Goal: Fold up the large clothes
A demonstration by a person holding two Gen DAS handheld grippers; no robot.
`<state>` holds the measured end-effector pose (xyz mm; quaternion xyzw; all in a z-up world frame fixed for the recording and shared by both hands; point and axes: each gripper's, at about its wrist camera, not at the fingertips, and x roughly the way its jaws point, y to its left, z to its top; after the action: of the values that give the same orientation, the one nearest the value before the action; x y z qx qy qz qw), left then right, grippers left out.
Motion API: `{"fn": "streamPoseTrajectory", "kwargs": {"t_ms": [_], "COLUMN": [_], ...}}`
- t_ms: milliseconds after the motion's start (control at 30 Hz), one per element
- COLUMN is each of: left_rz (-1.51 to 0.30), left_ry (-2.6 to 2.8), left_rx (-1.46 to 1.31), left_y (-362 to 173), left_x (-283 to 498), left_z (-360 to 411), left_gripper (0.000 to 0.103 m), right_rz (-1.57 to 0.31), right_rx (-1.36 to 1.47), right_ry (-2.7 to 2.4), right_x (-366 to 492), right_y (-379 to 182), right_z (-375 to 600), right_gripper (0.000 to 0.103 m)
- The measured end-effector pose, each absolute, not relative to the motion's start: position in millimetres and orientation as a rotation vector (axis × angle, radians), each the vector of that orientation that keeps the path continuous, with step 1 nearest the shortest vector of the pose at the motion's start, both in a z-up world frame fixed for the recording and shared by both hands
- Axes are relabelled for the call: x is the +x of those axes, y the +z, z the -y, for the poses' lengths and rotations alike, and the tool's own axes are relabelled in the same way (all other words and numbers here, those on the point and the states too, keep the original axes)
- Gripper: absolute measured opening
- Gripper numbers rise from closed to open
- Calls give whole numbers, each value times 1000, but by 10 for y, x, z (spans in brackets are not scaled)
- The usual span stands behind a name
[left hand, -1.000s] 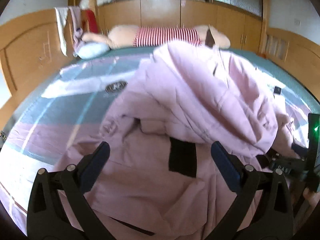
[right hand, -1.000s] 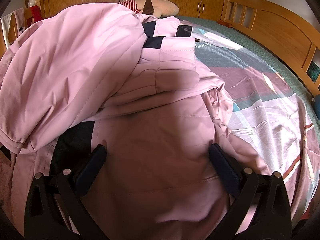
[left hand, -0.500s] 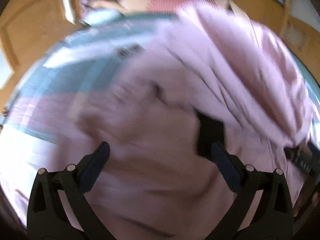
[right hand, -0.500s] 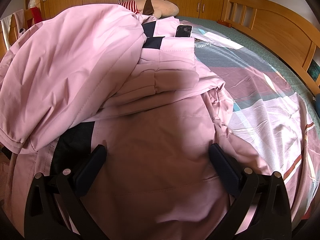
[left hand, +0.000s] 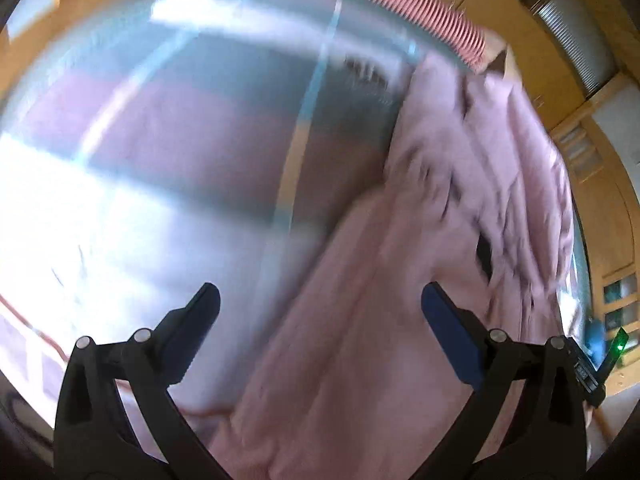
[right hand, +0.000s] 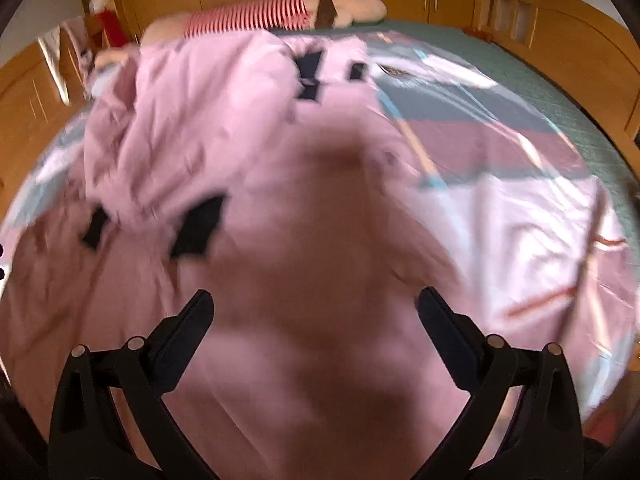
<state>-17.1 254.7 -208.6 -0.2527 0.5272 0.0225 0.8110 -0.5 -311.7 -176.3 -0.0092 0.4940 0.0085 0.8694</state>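
A large pink jacket [right hand: 280, 208] with black patches lies heaped on the bed. In the left wrist view the jacket [left hand: 460, 240] fills the right half, blurred by motion. My left gripper [left hand: 320, 312] is open and empty over the jacket's left edge, where it meets the bedsheet. My right gripper [right hand: 316, 312] is open and empty above the jacket's near flat part. The right gripper's body [left hand: 592, 368], with a green light, shows at the right edge of the left wrist view.
The striped pink, grey and white bedsheet [left hand: 160, 152] covers the bed [right hand: 500, 144]. A plush toy in a red-striped shirt [right hand: 256, 16] lies at the far end. Wooden bed frame [right hand: 560, 40] and wardrobes stand around it. A dark phone-like thing [right hand: 357, 71] lies beside the jacket.
My left gripper has swung left and tilted, so bare sheet now fills its view. My right gripper has pulled back and up from the jacket. Both views are blurred by motion.
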Motion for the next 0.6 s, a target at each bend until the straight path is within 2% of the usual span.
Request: {"fn": "streamPoseTrajectory", "kwargs": {"t_ms": [100, 233, 467, 600], "left_rz": [-1238, -1270, -1252, -1246], "left_ry": [-45, -67, -29, -23], "left_rx": [-572, -433, -360, -338], "left_y": [-2403, -2455, -2474, -2472], "left_x": [-315, -391, -435, -410], "left_z": [-2329, -1975, -1774, -1666], "left_gripper": [101, 101, 101, 101], "right_rz": [-1136, -1412, -1410, -1444], "right_rx": [-20, 219, 251, 175], "right_ry": [-62, 53, 129, 173], "right_x": [-183, -441, -516, -457], "right_y": [-1840, -2250, -2358, -2339], "right_z": [3438, 3663, 3554, 3406], "right_gripper": [102, 102, 102, 102]}}
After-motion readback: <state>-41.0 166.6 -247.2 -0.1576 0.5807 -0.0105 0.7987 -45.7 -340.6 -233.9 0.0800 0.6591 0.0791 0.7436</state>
